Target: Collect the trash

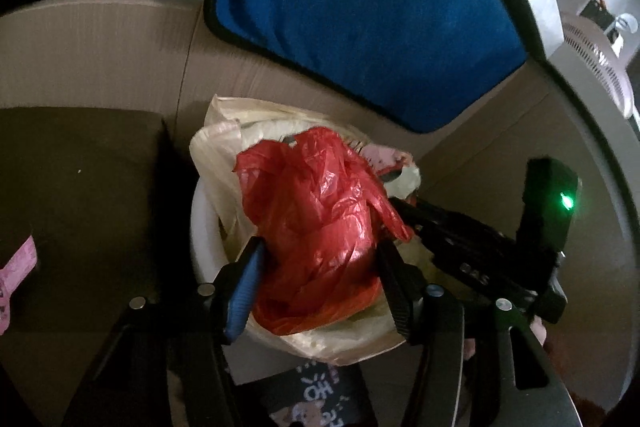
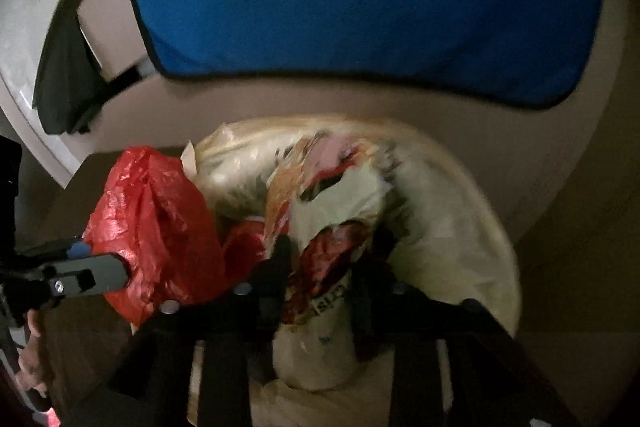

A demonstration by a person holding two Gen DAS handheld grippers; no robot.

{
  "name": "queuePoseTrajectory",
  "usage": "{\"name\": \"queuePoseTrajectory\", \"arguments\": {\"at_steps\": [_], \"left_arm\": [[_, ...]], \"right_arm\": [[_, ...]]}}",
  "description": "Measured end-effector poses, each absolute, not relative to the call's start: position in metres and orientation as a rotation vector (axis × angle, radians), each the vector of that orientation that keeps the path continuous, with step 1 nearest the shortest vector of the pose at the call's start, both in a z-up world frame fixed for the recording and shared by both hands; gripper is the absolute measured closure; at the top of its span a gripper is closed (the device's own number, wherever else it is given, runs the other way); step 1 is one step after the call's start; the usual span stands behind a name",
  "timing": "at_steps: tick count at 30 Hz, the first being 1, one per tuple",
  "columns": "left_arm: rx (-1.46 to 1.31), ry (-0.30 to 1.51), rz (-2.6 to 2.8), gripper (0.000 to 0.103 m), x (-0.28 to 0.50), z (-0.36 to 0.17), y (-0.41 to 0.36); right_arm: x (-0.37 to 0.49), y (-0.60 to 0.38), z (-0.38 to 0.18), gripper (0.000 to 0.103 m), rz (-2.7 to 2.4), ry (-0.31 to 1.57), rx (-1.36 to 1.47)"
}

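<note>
A crumpled red plastic bag (image 1: 316, 227) sits on top of a white bin (image 1: 204, 251) lined with a cream bag (image 1: 220, 147). My left gripper (image 1: 320, 251) has its fingers on either side of the red bag and grips it. The red bag also shows in the right wrist view (image 2: 156, 227), with the left gripper's finger (image 2: 100, 275) at it. My right gripper (image 2: 328, 255) is closed on a red and white wrapper (image 2: 332, 267) over the full cream liner (image 2: 440, 211). In the left wrist view the right gripper (image 1: 404, 215) reaches in from the right.
A blue mat with a black border (image 1: 360, 7) lies on the tan floor beyond the bin. A dark brown cabinet (image 1: 80, 187) stands to the left. A pink and white fan (image 1: 596, 67) is at the far right. A patterned item (image 1: 316, 399) lies below the bin.
</note>
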State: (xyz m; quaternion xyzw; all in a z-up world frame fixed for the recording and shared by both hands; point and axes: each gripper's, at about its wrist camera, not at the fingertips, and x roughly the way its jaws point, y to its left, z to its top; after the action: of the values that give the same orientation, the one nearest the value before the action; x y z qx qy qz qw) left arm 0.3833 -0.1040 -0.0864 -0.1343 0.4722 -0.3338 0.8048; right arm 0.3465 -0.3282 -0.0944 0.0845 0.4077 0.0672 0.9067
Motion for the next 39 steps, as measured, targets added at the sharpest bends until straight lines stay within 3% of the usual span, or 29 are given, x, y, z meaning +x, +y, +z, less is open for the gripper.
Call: {"name": "queuePoseTrajectory", "arguments": {"at_steps": [8, 17, 28, 39], "left_arm": [[-0.387, 0.939, -0.706, 0.044, 0.390, -0.079, -0.099], [-0.289, 0.798, -0.556, 0.044, 0.350, -0.042, -0.069], [0.034, 0.575, -0.412, 0.043, 0.160, -0.008, -0.041], [0.004, 0.521, -0.254, 0.043, 0.053, 0.002, -0.018]], "right_arm": [[0.320, -0.331, -0.067, 0.070, 0.058, 0.723, 0.184], [0.276, -0.330, -0.056, 0.068, 0.022, 0.695, 0.271], [0.154, -0.254, -0.022, 0.065, 0.065, 0.573, 0.117], [0.039, -0.200, -0.003, 0.065, 0.068, 0.451, 0.042]]}}
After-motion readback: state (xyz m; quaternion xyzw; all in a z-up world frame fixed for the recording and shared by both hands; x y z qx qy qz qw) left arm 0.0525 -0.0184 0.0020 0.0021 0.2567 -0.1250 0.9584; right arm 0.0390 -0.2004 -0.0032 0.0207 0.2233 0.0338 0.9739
